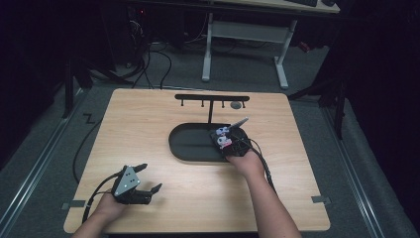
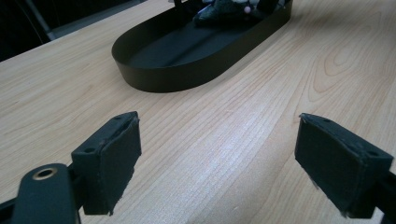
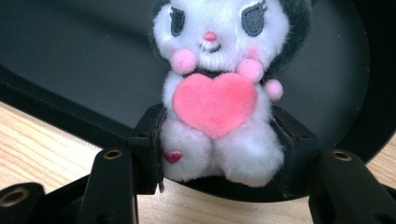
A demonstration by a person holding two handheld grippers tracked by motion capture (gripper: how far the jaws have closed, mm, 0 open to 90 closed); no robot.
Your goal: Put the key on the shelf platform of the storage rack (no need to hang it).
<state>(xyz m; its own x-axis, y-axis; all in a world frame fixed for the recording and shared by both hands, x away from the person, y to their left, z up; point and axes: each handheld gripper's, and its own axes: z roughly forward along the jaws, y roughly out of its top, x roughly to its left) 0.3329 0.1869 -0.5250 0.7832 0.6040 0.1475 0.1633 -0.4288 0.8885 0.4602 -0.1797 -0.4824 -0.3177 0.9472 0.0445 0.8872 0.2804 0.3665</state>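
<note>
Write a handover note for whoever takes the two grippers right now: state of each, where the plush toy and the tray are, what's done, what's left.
Right gripper: jaws pressed on the lower body of the plush toy, a white figure with a pink heart, held over the right end of the black oval tray.
Left gripper: open, holding nothing, low over the near left of the wooden table, jaws toward the tray.
Done: toy gripped and brought to the tray.
Left: probably set it down inside and release; whether it already rests on the tray floor cannot be told. A black hook stand rises behind the tray.
</note>
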